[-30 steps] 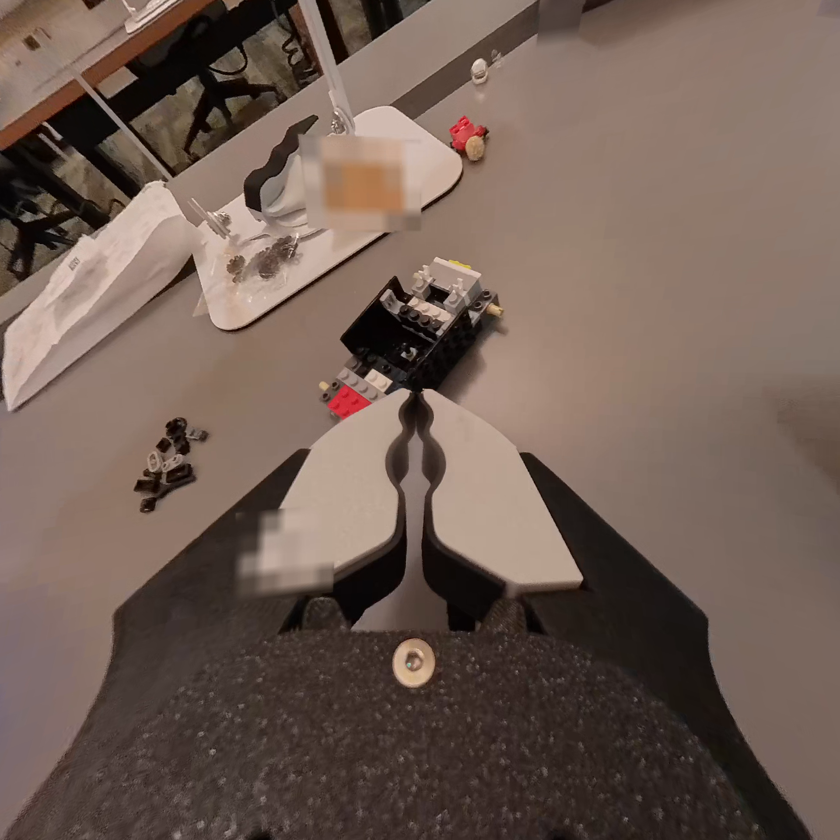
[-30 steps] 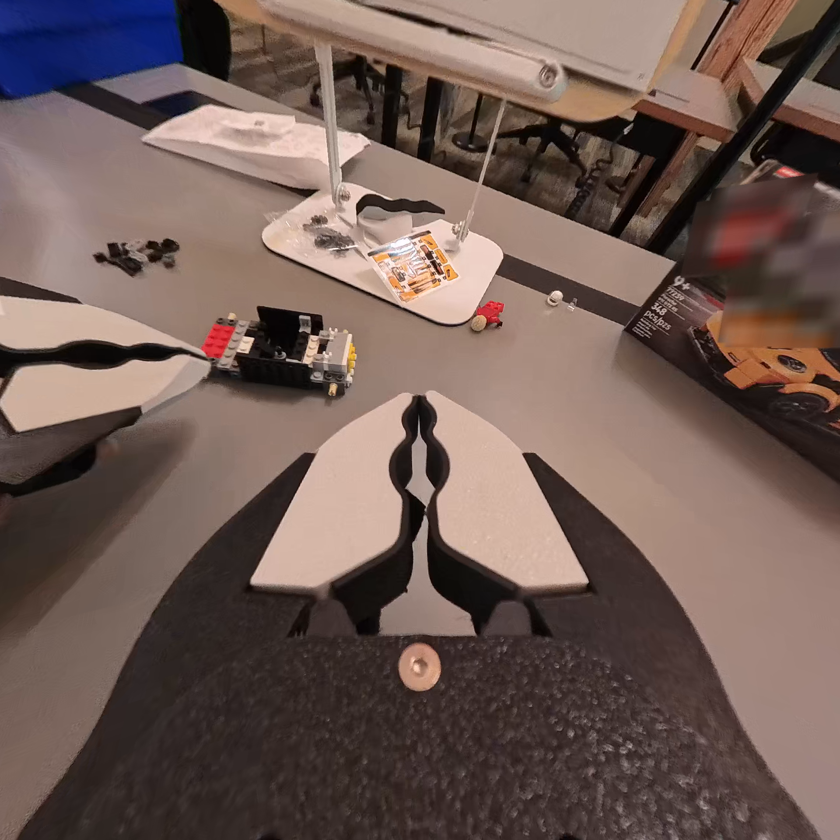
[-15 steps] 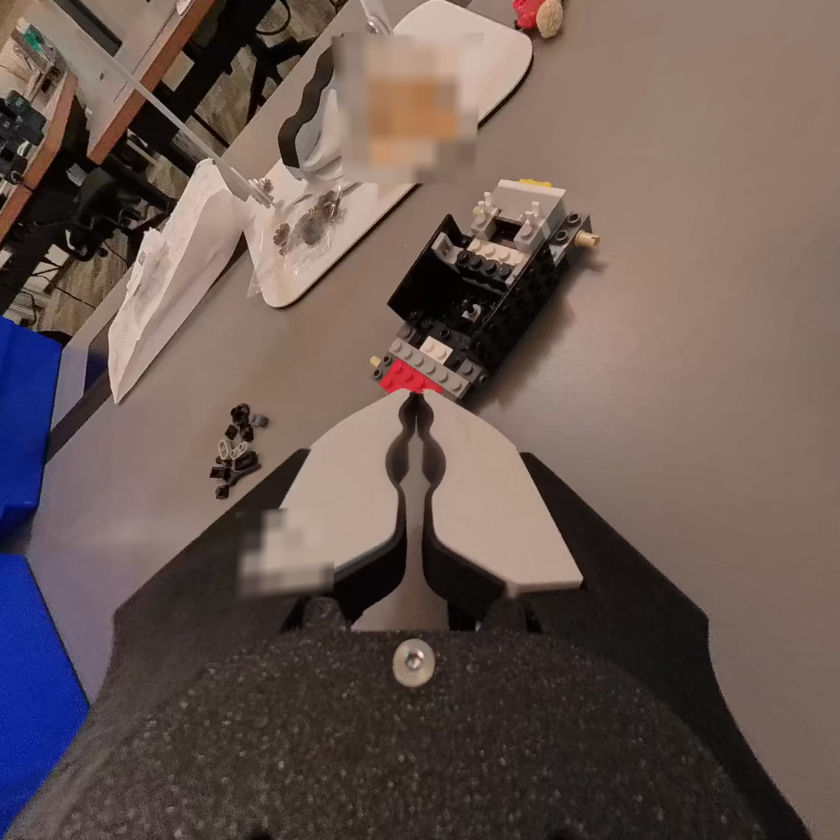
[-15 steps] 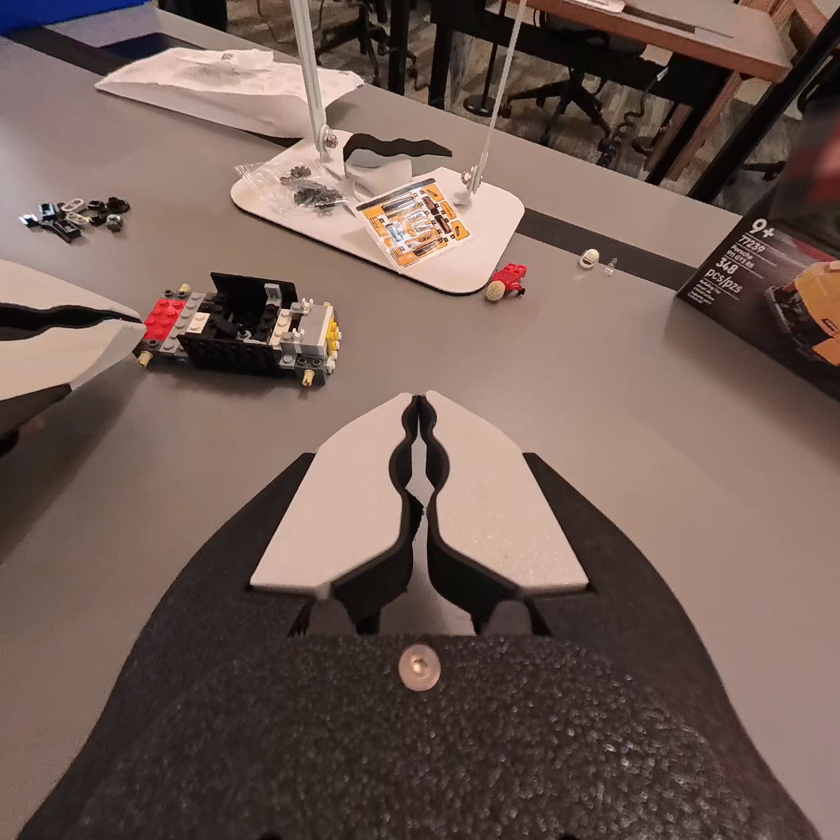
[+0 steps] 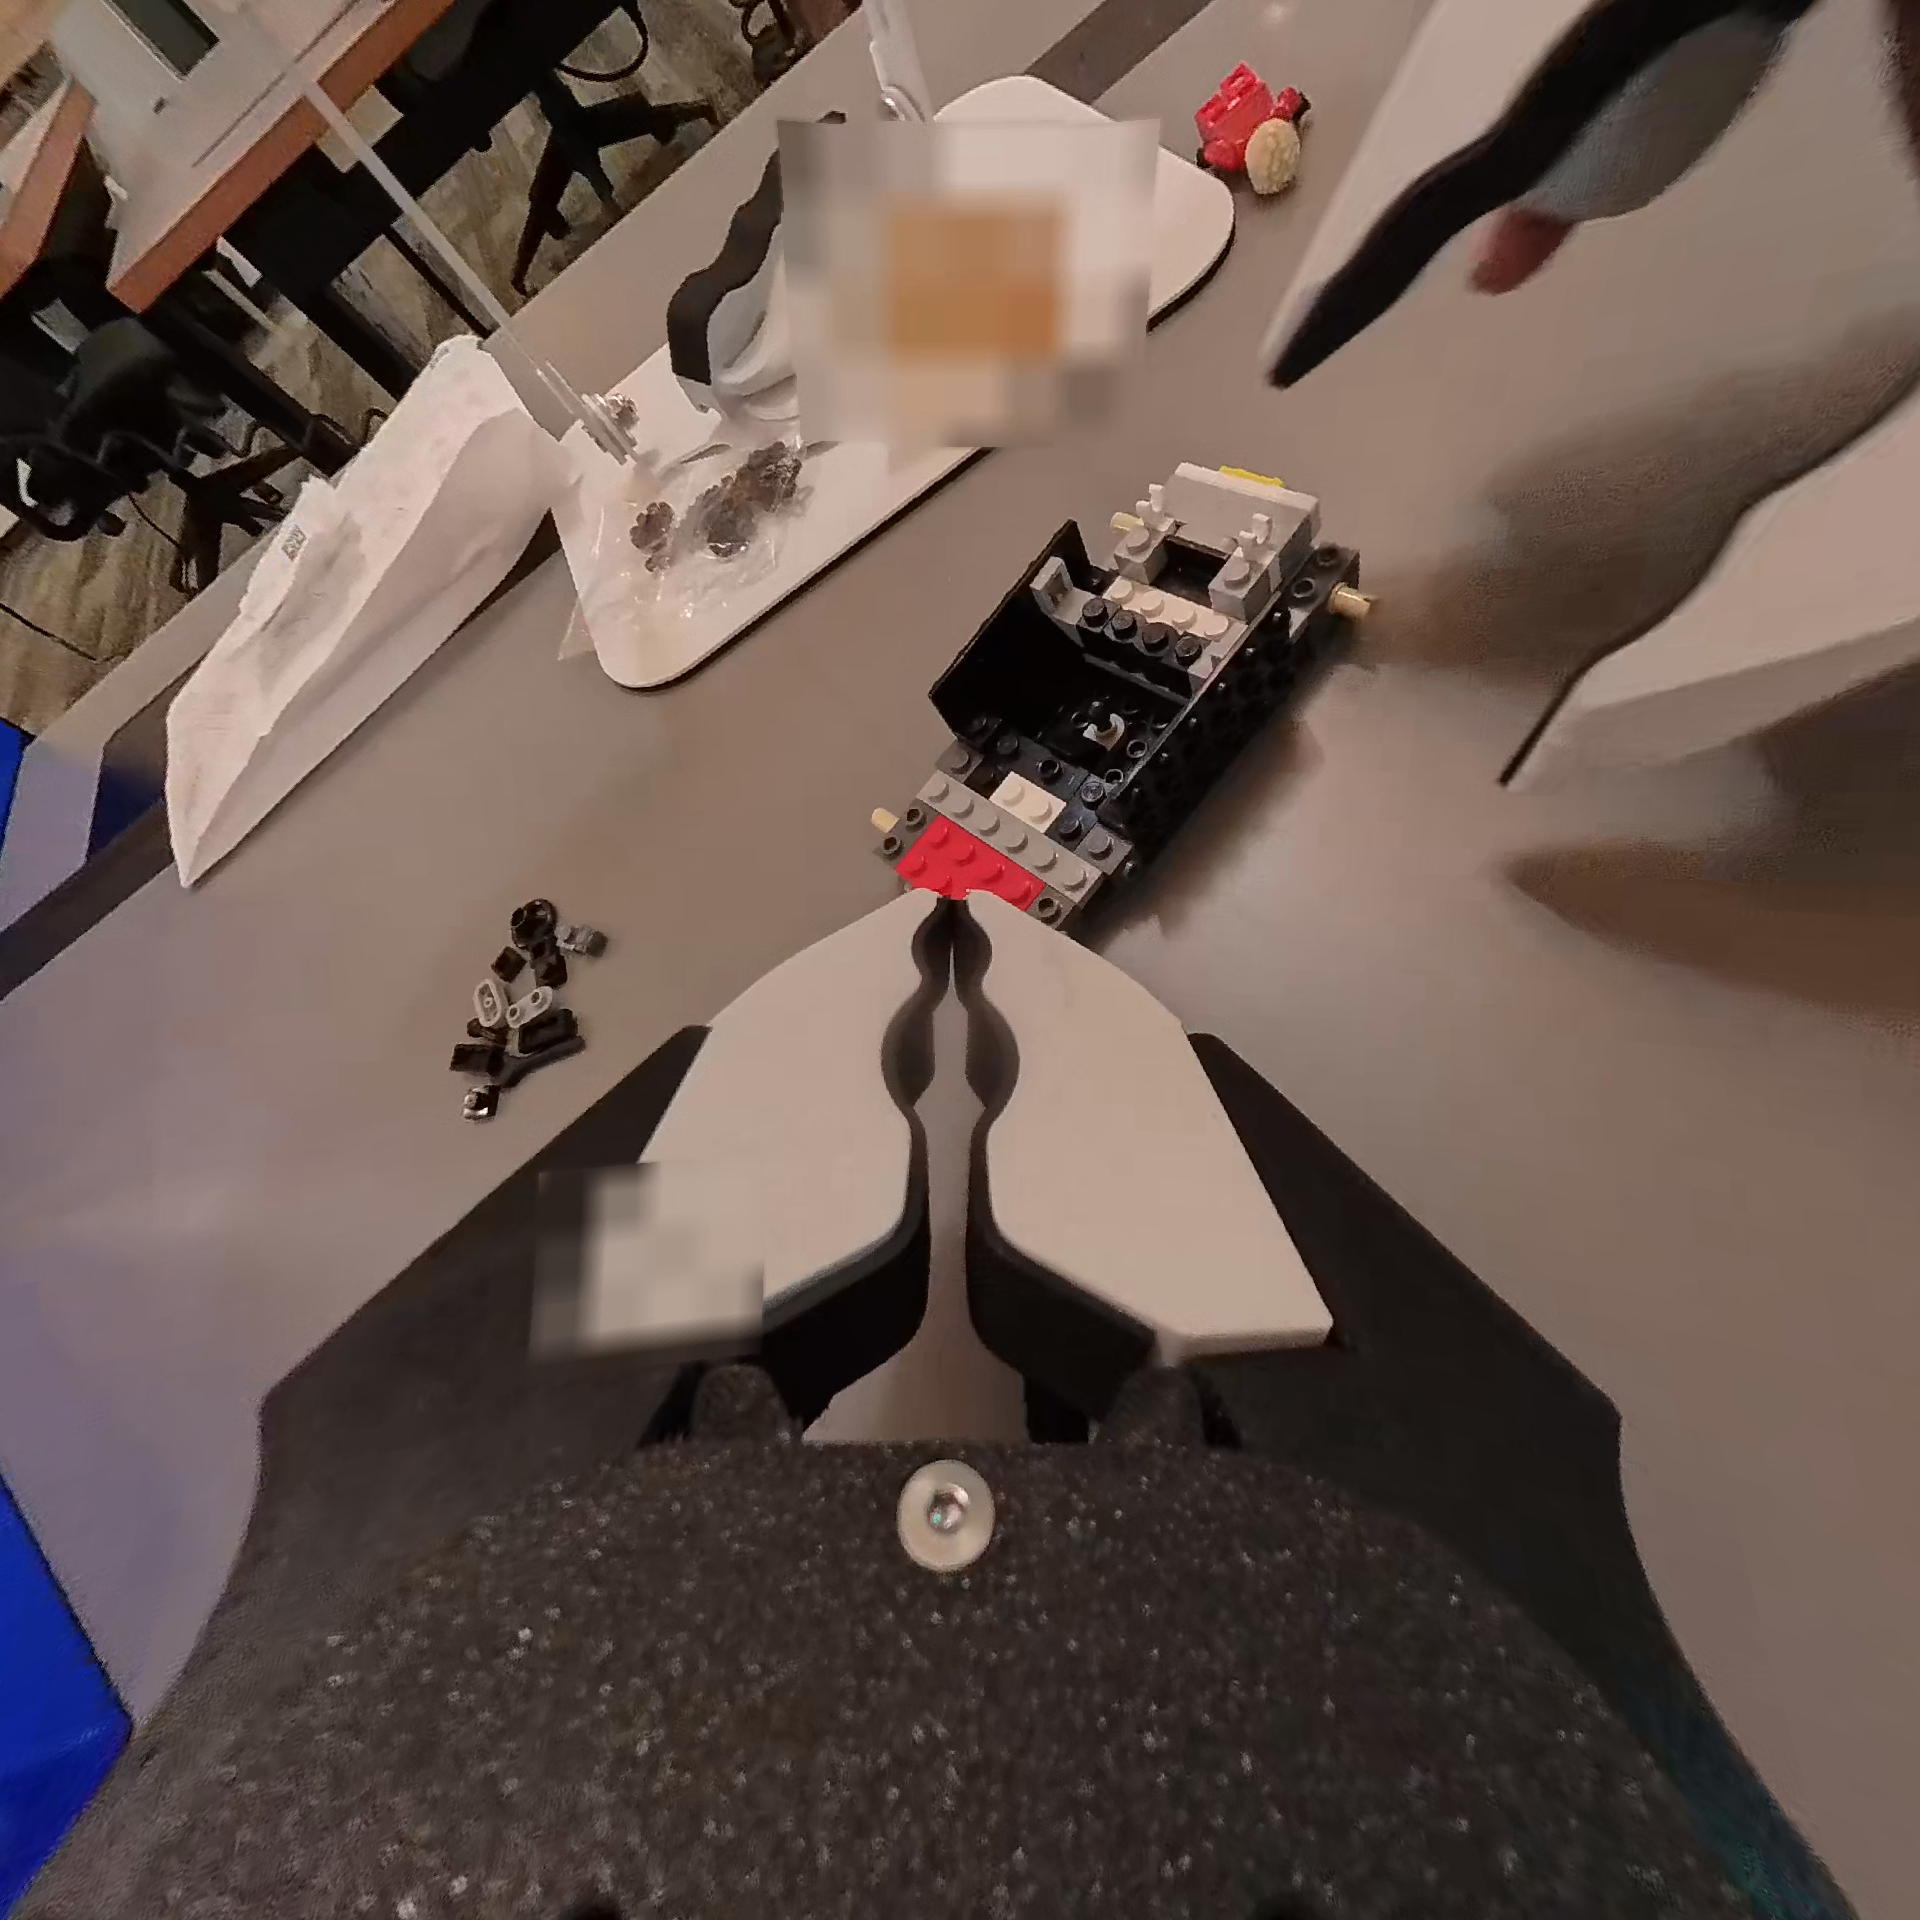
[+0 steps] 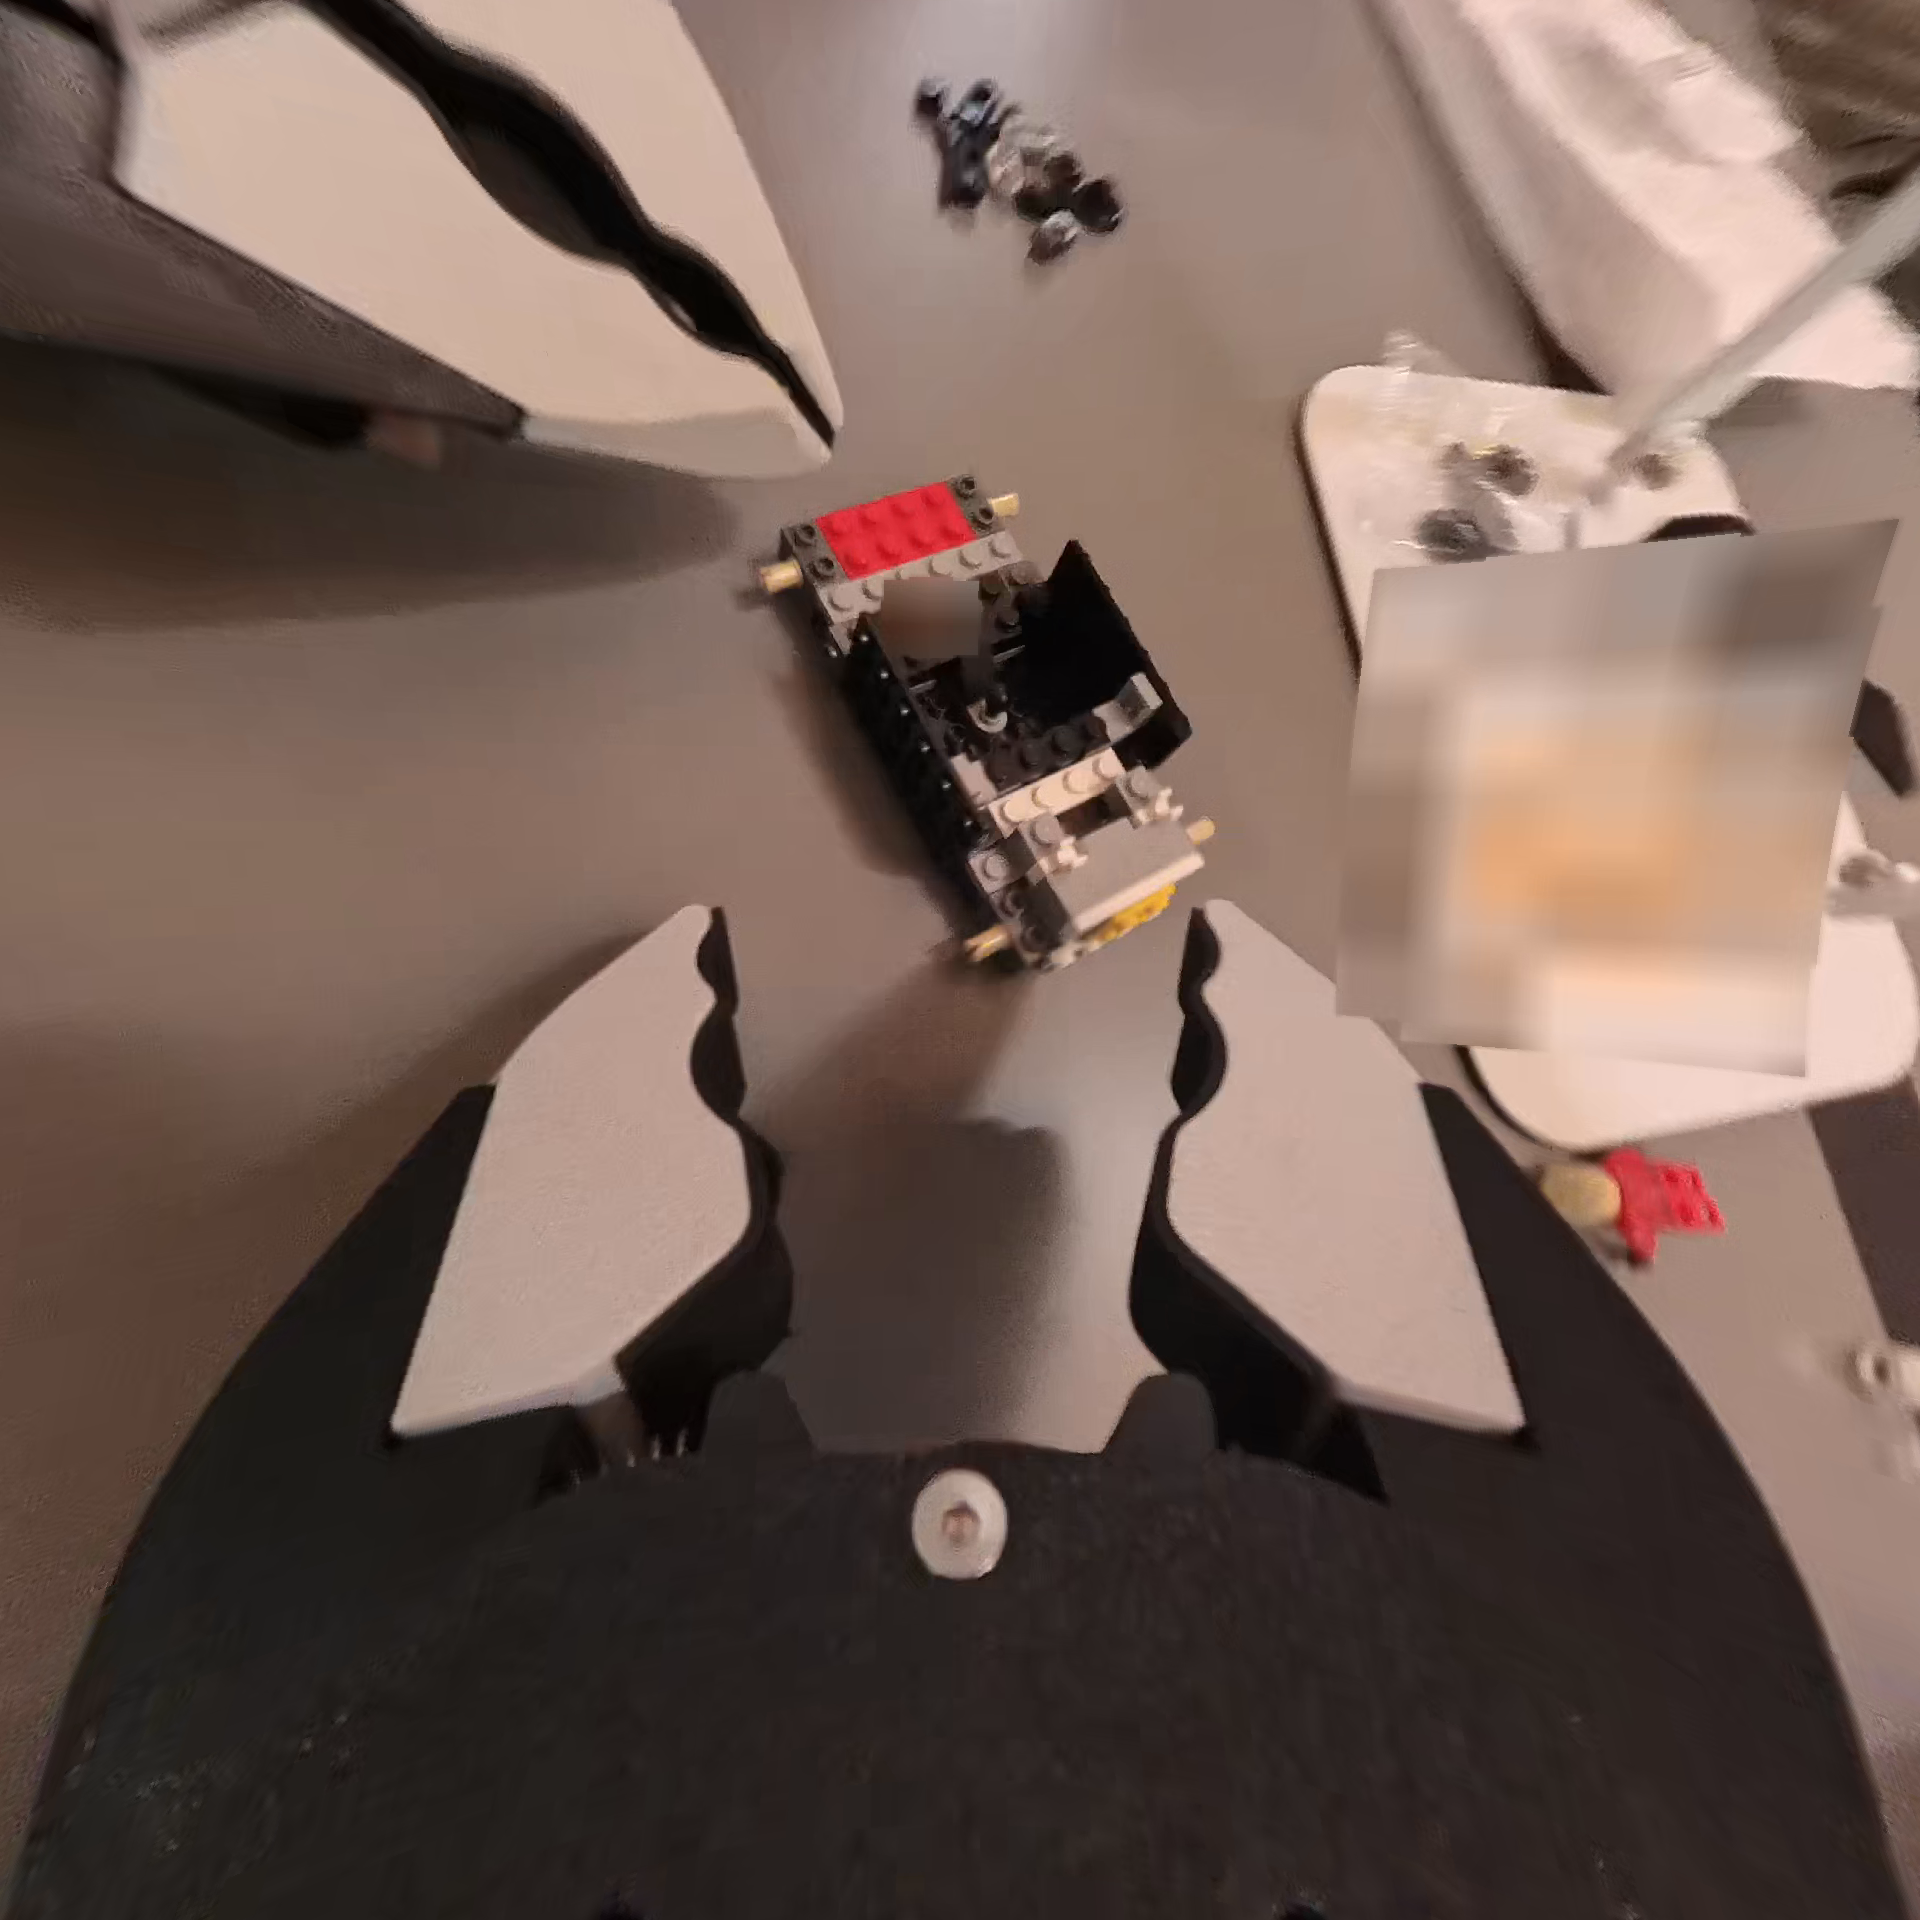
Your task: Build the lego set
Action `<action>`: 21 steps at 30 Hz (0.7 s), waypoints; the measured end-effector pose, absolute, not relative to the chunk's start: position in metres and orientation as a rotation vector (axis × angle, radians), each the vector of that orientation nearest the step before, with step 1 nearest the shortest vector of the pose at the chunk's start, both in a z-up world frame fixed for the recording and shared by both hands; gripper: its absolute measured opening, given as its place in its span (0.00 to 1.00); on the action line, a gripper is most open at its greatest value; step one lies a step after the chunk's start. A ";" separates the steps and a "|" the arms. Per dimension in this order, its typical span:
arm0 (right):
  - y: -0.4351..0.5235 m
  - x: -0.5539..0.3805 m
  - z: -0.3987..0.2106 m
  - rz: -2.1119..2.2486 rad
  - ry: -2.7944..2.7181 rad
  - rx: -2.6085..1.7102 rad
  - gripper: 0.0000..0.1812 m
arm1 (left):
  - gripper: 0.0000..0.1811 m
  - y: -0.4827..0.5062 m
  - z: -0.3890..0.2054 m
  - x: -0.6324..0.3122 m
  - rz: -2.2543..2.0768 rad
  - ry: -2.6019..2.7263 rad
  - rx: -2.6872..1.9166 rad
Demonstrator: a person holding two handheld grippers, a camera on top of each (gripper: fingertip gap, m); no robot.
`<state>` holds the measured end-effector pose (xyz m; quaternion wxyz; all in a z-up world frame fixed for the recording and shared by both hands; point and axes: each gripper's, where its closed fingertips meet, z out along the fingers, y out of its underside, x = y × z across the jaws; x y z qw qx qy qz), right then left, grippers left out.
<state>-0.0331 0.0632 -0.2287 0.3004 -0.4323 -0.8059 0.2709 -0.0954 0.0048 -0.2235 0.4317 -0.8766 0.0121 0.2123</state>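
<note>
A partly built lego car chassis [image 5: 1122, 707], black and grey with a red plate at one end and a yellow piece at the other, lies flat on the grey table. My left gripper [image 5: 951, 912] is shut and empty, its tips just at the red end. In the right wrist view it [image 6: 816, 421] comes in from the upper left. My right gripper [image 6: 954, 920] is open and empty, its tips either side of the yellow end of the chassis [image 6: 987, 727], not touching it. Its blurred fingers [image 5: 1434, 135] show at the upper right of the left wrist view.
A small pile of loose black and clear pieces [image 5: 520, 1008] lies left of the chassis. Behind it are a white stand base [image 5: 1174, 239] with a bag of parts [image 5: 717, 509], a white paper bag [image 5: 343, 623] and a red minifigure piece [image 5: 1247, 125]. There is about 9 centimetres between the tips of the two grippers. The red minifigure piece [image 5: 1247, 125] lies around 15 centimetres away from my right fingertips. Seen from the right wrist view [image 6: 1633, 1188] as well.
My right gripper has swung over to the yellow end of the chassis and opened. My left gripper stays shut at the red end.
</note>
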 end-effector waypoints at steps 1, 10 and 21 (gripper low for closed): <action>0.067 -0.039 -0.234 0.703 -2.198 -1.121 0.48 | 0.00 0.004 -0.223 -0.096 0.529 0.028 -2.183; 0.058 -0.069 -0.251 0.866 -2.429 -1.084 0.33 | 0.00 0.002 -0.219 -0.091 0.491 0.033 -2.173; 0.060 -0.045 -0.189 1.088 -2.246 -1.339 0.32 | 0.00 -0.006 -0.203 -0.077 0.440 0.043 -2.158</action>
